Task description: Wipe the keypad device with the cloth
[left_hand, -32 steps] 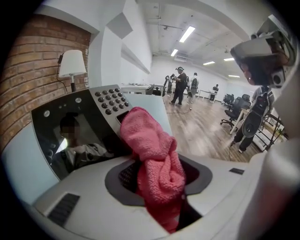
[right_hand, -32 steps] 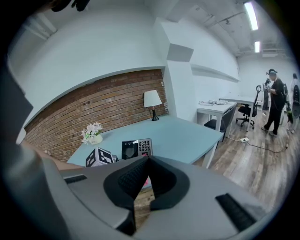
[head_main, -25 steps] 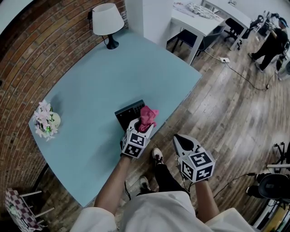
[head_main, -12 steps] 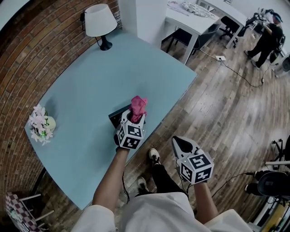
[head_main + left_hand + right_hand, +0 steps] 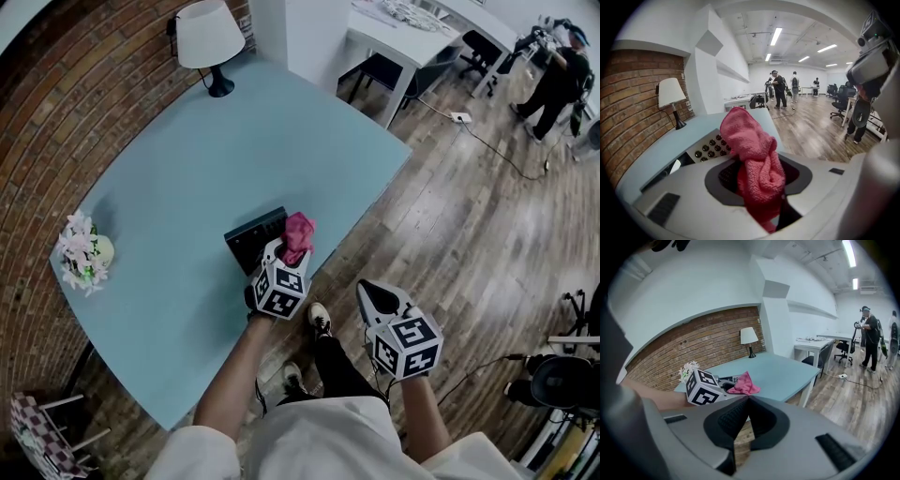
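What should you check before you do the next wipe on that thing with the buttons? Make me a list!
1. Is the pink cloth gripped? Ok: the left gripper is shut on it.
2. Is the keypad device on the table? Ok: it lies near the front edge.
3. Is the pink cloth touching the keys? Cannot tell: it bunches upward past them.
4. Is the right gripper out of the way? Ok: it is shut, empty and over the floor.
5. Are the lamp and flowers clear of the wipe? Ok: both are far off.
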`<state>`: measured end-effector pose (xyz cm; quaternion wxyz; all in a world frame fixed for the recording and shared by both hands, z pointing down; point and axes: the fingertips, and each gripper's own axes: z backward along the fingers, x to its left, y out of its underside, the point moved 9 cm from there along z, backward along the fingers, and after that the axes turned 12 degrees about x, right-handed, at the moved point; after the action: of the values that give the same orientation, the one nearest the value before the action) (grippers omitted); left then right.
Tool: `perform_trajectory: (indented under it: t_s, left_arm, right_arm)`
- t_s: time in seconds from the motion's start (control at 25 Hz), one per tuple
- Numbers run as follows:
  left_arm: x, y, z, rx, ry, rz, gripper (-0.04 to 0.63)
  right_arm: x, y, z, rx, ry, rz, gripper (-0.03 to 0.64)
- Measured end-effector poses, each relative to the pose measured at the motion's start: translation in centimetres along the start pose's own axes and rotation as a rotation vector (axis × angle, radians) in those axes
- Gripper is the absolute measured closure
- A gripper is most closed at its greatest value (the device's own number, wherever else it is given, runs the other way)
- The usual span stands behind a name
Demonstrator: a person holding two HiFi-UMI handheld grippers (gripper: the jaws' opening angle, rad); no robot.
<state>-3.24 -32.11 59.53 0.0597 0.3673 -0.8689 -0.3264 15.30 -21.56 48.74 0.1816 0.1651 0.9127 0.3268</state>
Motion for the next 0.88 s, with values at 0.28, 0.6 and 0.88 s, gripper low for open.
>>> perform_trajectory:
  t_s: [0.28, 0.6, 0.88]
  left_arm:
    - [-2.4, 2.8, -1.6, 0.063, 0.127, 0.076, 0.393]
    - [-3.5, 4.7, -0.4, 0.050, 0.143, 0.094, 0.393]
    - [-2.4, 3.0, 6.5, -0.105, 0.084, 0.077, 0.393]
  right_arm:
    - [0.0, 0.4, 0.0, 0.002, 0.000, -0.005, 0.609]
    - [0.3, 0.5, 0.5, -0.018, -0.006, -0.006, 0.609]
    - [2.5, -0.6, 2.2, -0.078, -0.007, 0.034, 0.609]
